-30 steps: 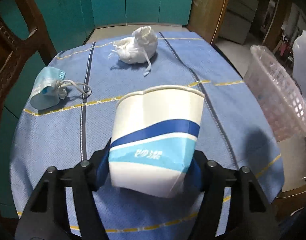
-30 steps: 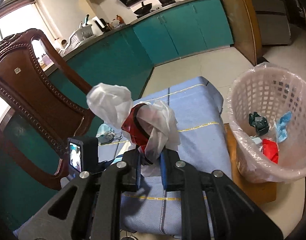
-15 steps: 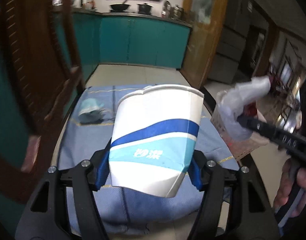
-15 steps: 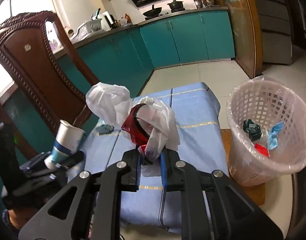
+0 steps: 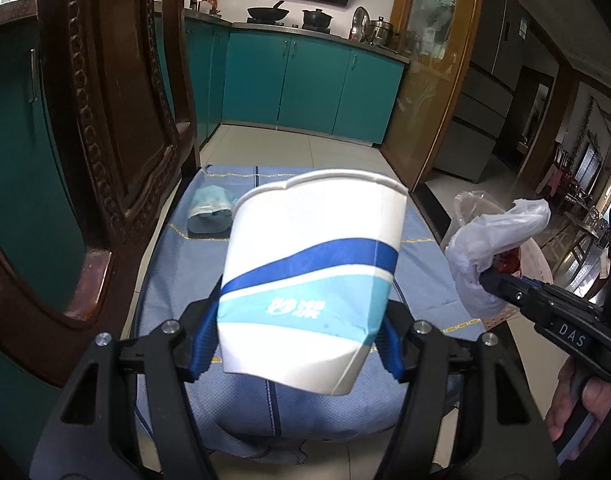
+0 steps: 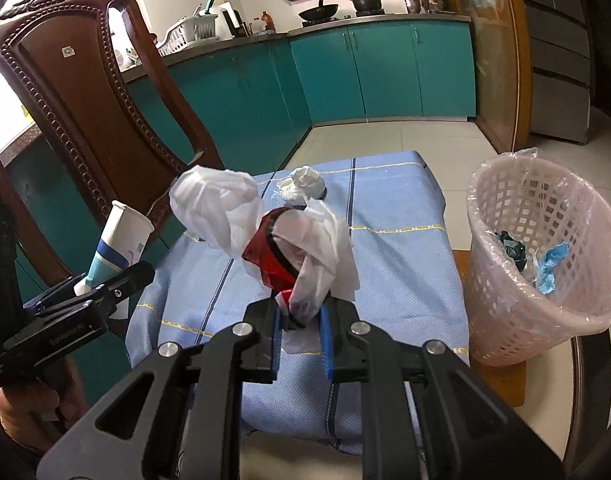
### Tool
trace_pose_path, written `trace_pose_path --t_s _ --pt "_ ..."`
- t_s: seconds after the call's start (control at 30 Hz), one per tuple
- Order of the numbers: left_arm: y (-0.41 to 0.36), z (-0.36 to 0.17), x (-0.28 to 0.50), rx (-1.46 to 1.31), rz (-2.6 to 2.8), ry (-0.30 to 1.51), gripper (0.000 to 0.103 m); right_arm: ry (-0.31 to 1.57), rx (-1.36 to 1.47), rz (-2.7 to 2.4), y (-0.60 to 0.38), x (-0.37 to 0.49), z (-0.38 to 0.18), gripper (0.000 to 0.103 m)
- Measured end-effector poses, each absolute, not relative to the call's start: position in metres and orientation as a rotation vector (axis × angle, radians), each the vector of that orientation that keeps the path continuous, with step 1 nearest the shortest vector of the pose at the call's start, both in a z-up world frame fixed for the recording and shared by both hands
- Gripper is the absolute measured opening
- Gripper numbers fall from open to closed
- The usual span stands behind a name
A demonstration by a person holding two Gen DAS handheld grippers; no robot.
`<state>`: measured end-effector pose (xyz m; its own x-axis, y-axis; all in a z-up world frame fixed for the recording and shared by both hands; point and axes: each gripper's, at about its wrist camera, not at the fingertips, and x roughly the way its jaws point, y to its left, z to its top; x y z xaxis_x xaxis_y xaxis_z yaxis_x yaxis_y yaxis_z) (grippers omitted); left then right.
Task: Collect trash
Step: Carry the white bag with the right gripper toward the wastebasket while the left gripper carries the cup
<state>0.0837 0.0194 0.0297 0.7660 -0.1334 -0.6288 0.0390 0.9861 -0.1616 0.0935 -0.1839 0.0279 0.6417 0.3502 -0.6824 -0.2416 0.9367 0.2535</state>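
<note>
My left gripper (image 5: 297, 344) is shut on a white paper cup (image 5: 309, 280) with blue bands, held upright and dented above the near end of the table. From the right wrist view the same cup (image 6: 117, 240) appears at the left. Beside it, my right gripper (image 6: 301, 332) is shut on a crumpled white plastic bag (image 6: 305, 248) with red wrapping inside. That bag (image 5: 493, 236) hangs near the pink trash basket (image 6: 501, 312), which stands right of the table with several scraps in it. A blue face mask (image 5: 209, 212) and a white wad (image 6: 303, 184) lie on the blue tablecloth (image 6: 393, 264).
A carved dark wooden chair (image 6: 85, 100) stands close on the left of the table. Teal kitchen cabinets (image 5: 305, 88) line the far wall beyond a tiled floor. A person's hand (image 5: 585, 400) grips the right tool's handle.
The left gripper with the cup has risen and pulled back from the table, so the chair and kitchen now show. The right gripper with the bag has drifted slightly; each tool now shows in the other's view.
</note>
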Motion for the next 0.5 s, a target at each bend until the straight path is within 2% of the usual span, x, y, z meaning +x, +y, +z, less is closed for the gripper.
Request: trace_pose_path --t_s 0.37,0.5 --pt "0.02 0.031 0.088 -0.137 -0.093 0.701 0.066 0.806 0.142 0.339 -0.185 0.094 0.028 0.016" --pt "0.02 0.03 0.089 -0.132 -0.093 0.701 0.066 0.727 0.158 0.267 -0.209 0.1 0.046 0.016"
